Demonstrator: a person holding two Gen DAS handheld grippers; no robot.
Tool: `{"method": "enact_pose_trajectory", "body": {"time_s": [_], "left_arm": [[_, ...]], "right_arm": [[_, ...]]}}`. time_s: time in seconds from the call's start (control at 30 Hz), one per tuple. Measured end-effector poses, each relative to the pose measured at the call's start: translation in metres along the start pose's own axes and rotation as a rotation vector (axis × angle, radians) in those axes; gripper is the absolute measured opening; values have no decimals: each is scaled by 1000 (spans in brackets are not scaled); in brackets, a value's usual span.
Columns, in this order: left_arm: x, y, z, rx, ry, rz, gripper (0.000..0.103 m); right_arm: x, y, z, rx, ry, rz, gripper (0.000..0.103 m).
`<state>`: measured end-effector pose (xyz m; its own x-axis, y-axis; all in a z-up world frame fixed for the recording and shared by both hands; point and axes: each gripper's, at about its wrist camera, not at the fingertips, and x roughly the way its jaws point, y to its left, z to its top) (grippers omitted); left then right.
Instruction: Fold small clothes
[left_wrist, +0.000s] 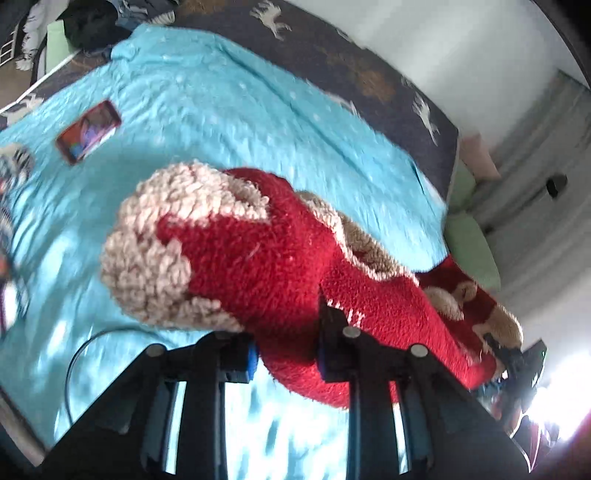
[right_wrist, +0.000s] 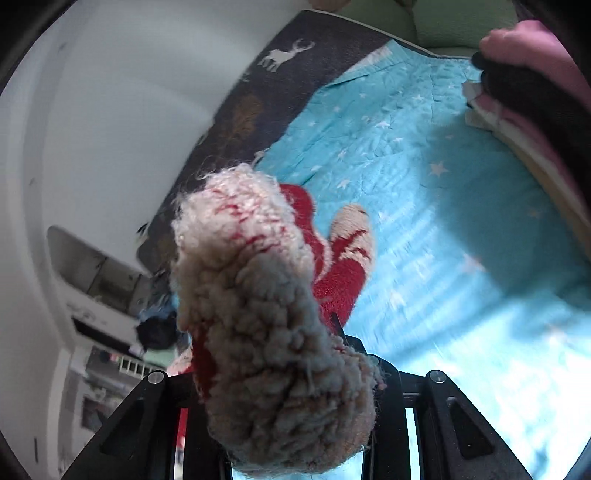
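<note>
The left gripper (left_wrist: 286, 354) has its fingers squeezed shut on a fluffy red and cream sock (left_wrist: 236, 254), holding it up in the air over the blue blanket (left_wrist: 229, 110) on the bed. The right gripper (right_wrist: 284, 373) pinches the sock's cream end (right_wrist: 266, 314) tight too. A phone (left_wrist: 88, 132) lies on the blanket.

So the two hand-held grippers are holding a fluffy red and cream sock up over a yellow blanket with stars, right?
Almost. The blanket is light blue with white stars, not yellow; the right wrist view shows it best. The rest holds: the left hand-held gripper and right hand-held gripper both grip the fluffy red and cream sock above it.
</note>
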<state>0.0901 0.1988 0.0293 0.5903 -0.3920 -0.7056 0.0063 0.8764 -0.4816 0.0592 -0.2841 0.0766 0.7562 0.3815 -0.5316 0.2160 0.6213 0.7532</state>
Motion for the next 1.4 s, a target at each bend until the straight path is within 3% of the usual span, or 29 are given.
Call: {"method": "enact_pose_trajectory", "body": {"time_s": [0.2,0.27,0.33,0.47,0.53,0.6,0.67,0.9,1.07,1.1,1.17,1.2,1.23,1.4], "left_arm": [[-24,25,-96,-25,162,39,27],[-20,35,-116,-31,195,71,29],[-18,36,-123,-41,191,80,30],[-19,23,-125,17,132,132,31],[-16,18,-123,32,122,158,31],[-18,19,-124,32,120,164,31],[-18,19,-121,23,121,162,31],[-21,17,-124,31,108,176,31],[-23,12,-125,37,94,186,31],[-23,13,-125,38,92,185,31],[-24,11,-124,38,89,178,30],[-25,8,-124,47,82,181,30],[-27,6,-123,58,76,183,30],[-36,-20,-116,143,35,205,30]], "right_arm": [[-75,-56,-94,10,83,-80,35],[-75,-75,-115,20,164,-131,43],[-81,-91,-125,25,176,-213,59],[-120,-91,-113,31,33,-309,62],[-141,-80,-111,-20,-71,-375,62],[-150,-59,-112,-99,-142,-380,62],[-140,-33,-116,-191,-123,-321,62],[-53,55,-161,-462,125,-94,62],[1,90,-189,-509,313,114,61],[20,90,-196,-533,363,76,60],[58,75,-211,-542,435,-70,46],[58,68,-214,-545,406,-73,40],[56,69,-215,-564,373,-71,39],[59,73,-219,-587,369,-71,39]]}}
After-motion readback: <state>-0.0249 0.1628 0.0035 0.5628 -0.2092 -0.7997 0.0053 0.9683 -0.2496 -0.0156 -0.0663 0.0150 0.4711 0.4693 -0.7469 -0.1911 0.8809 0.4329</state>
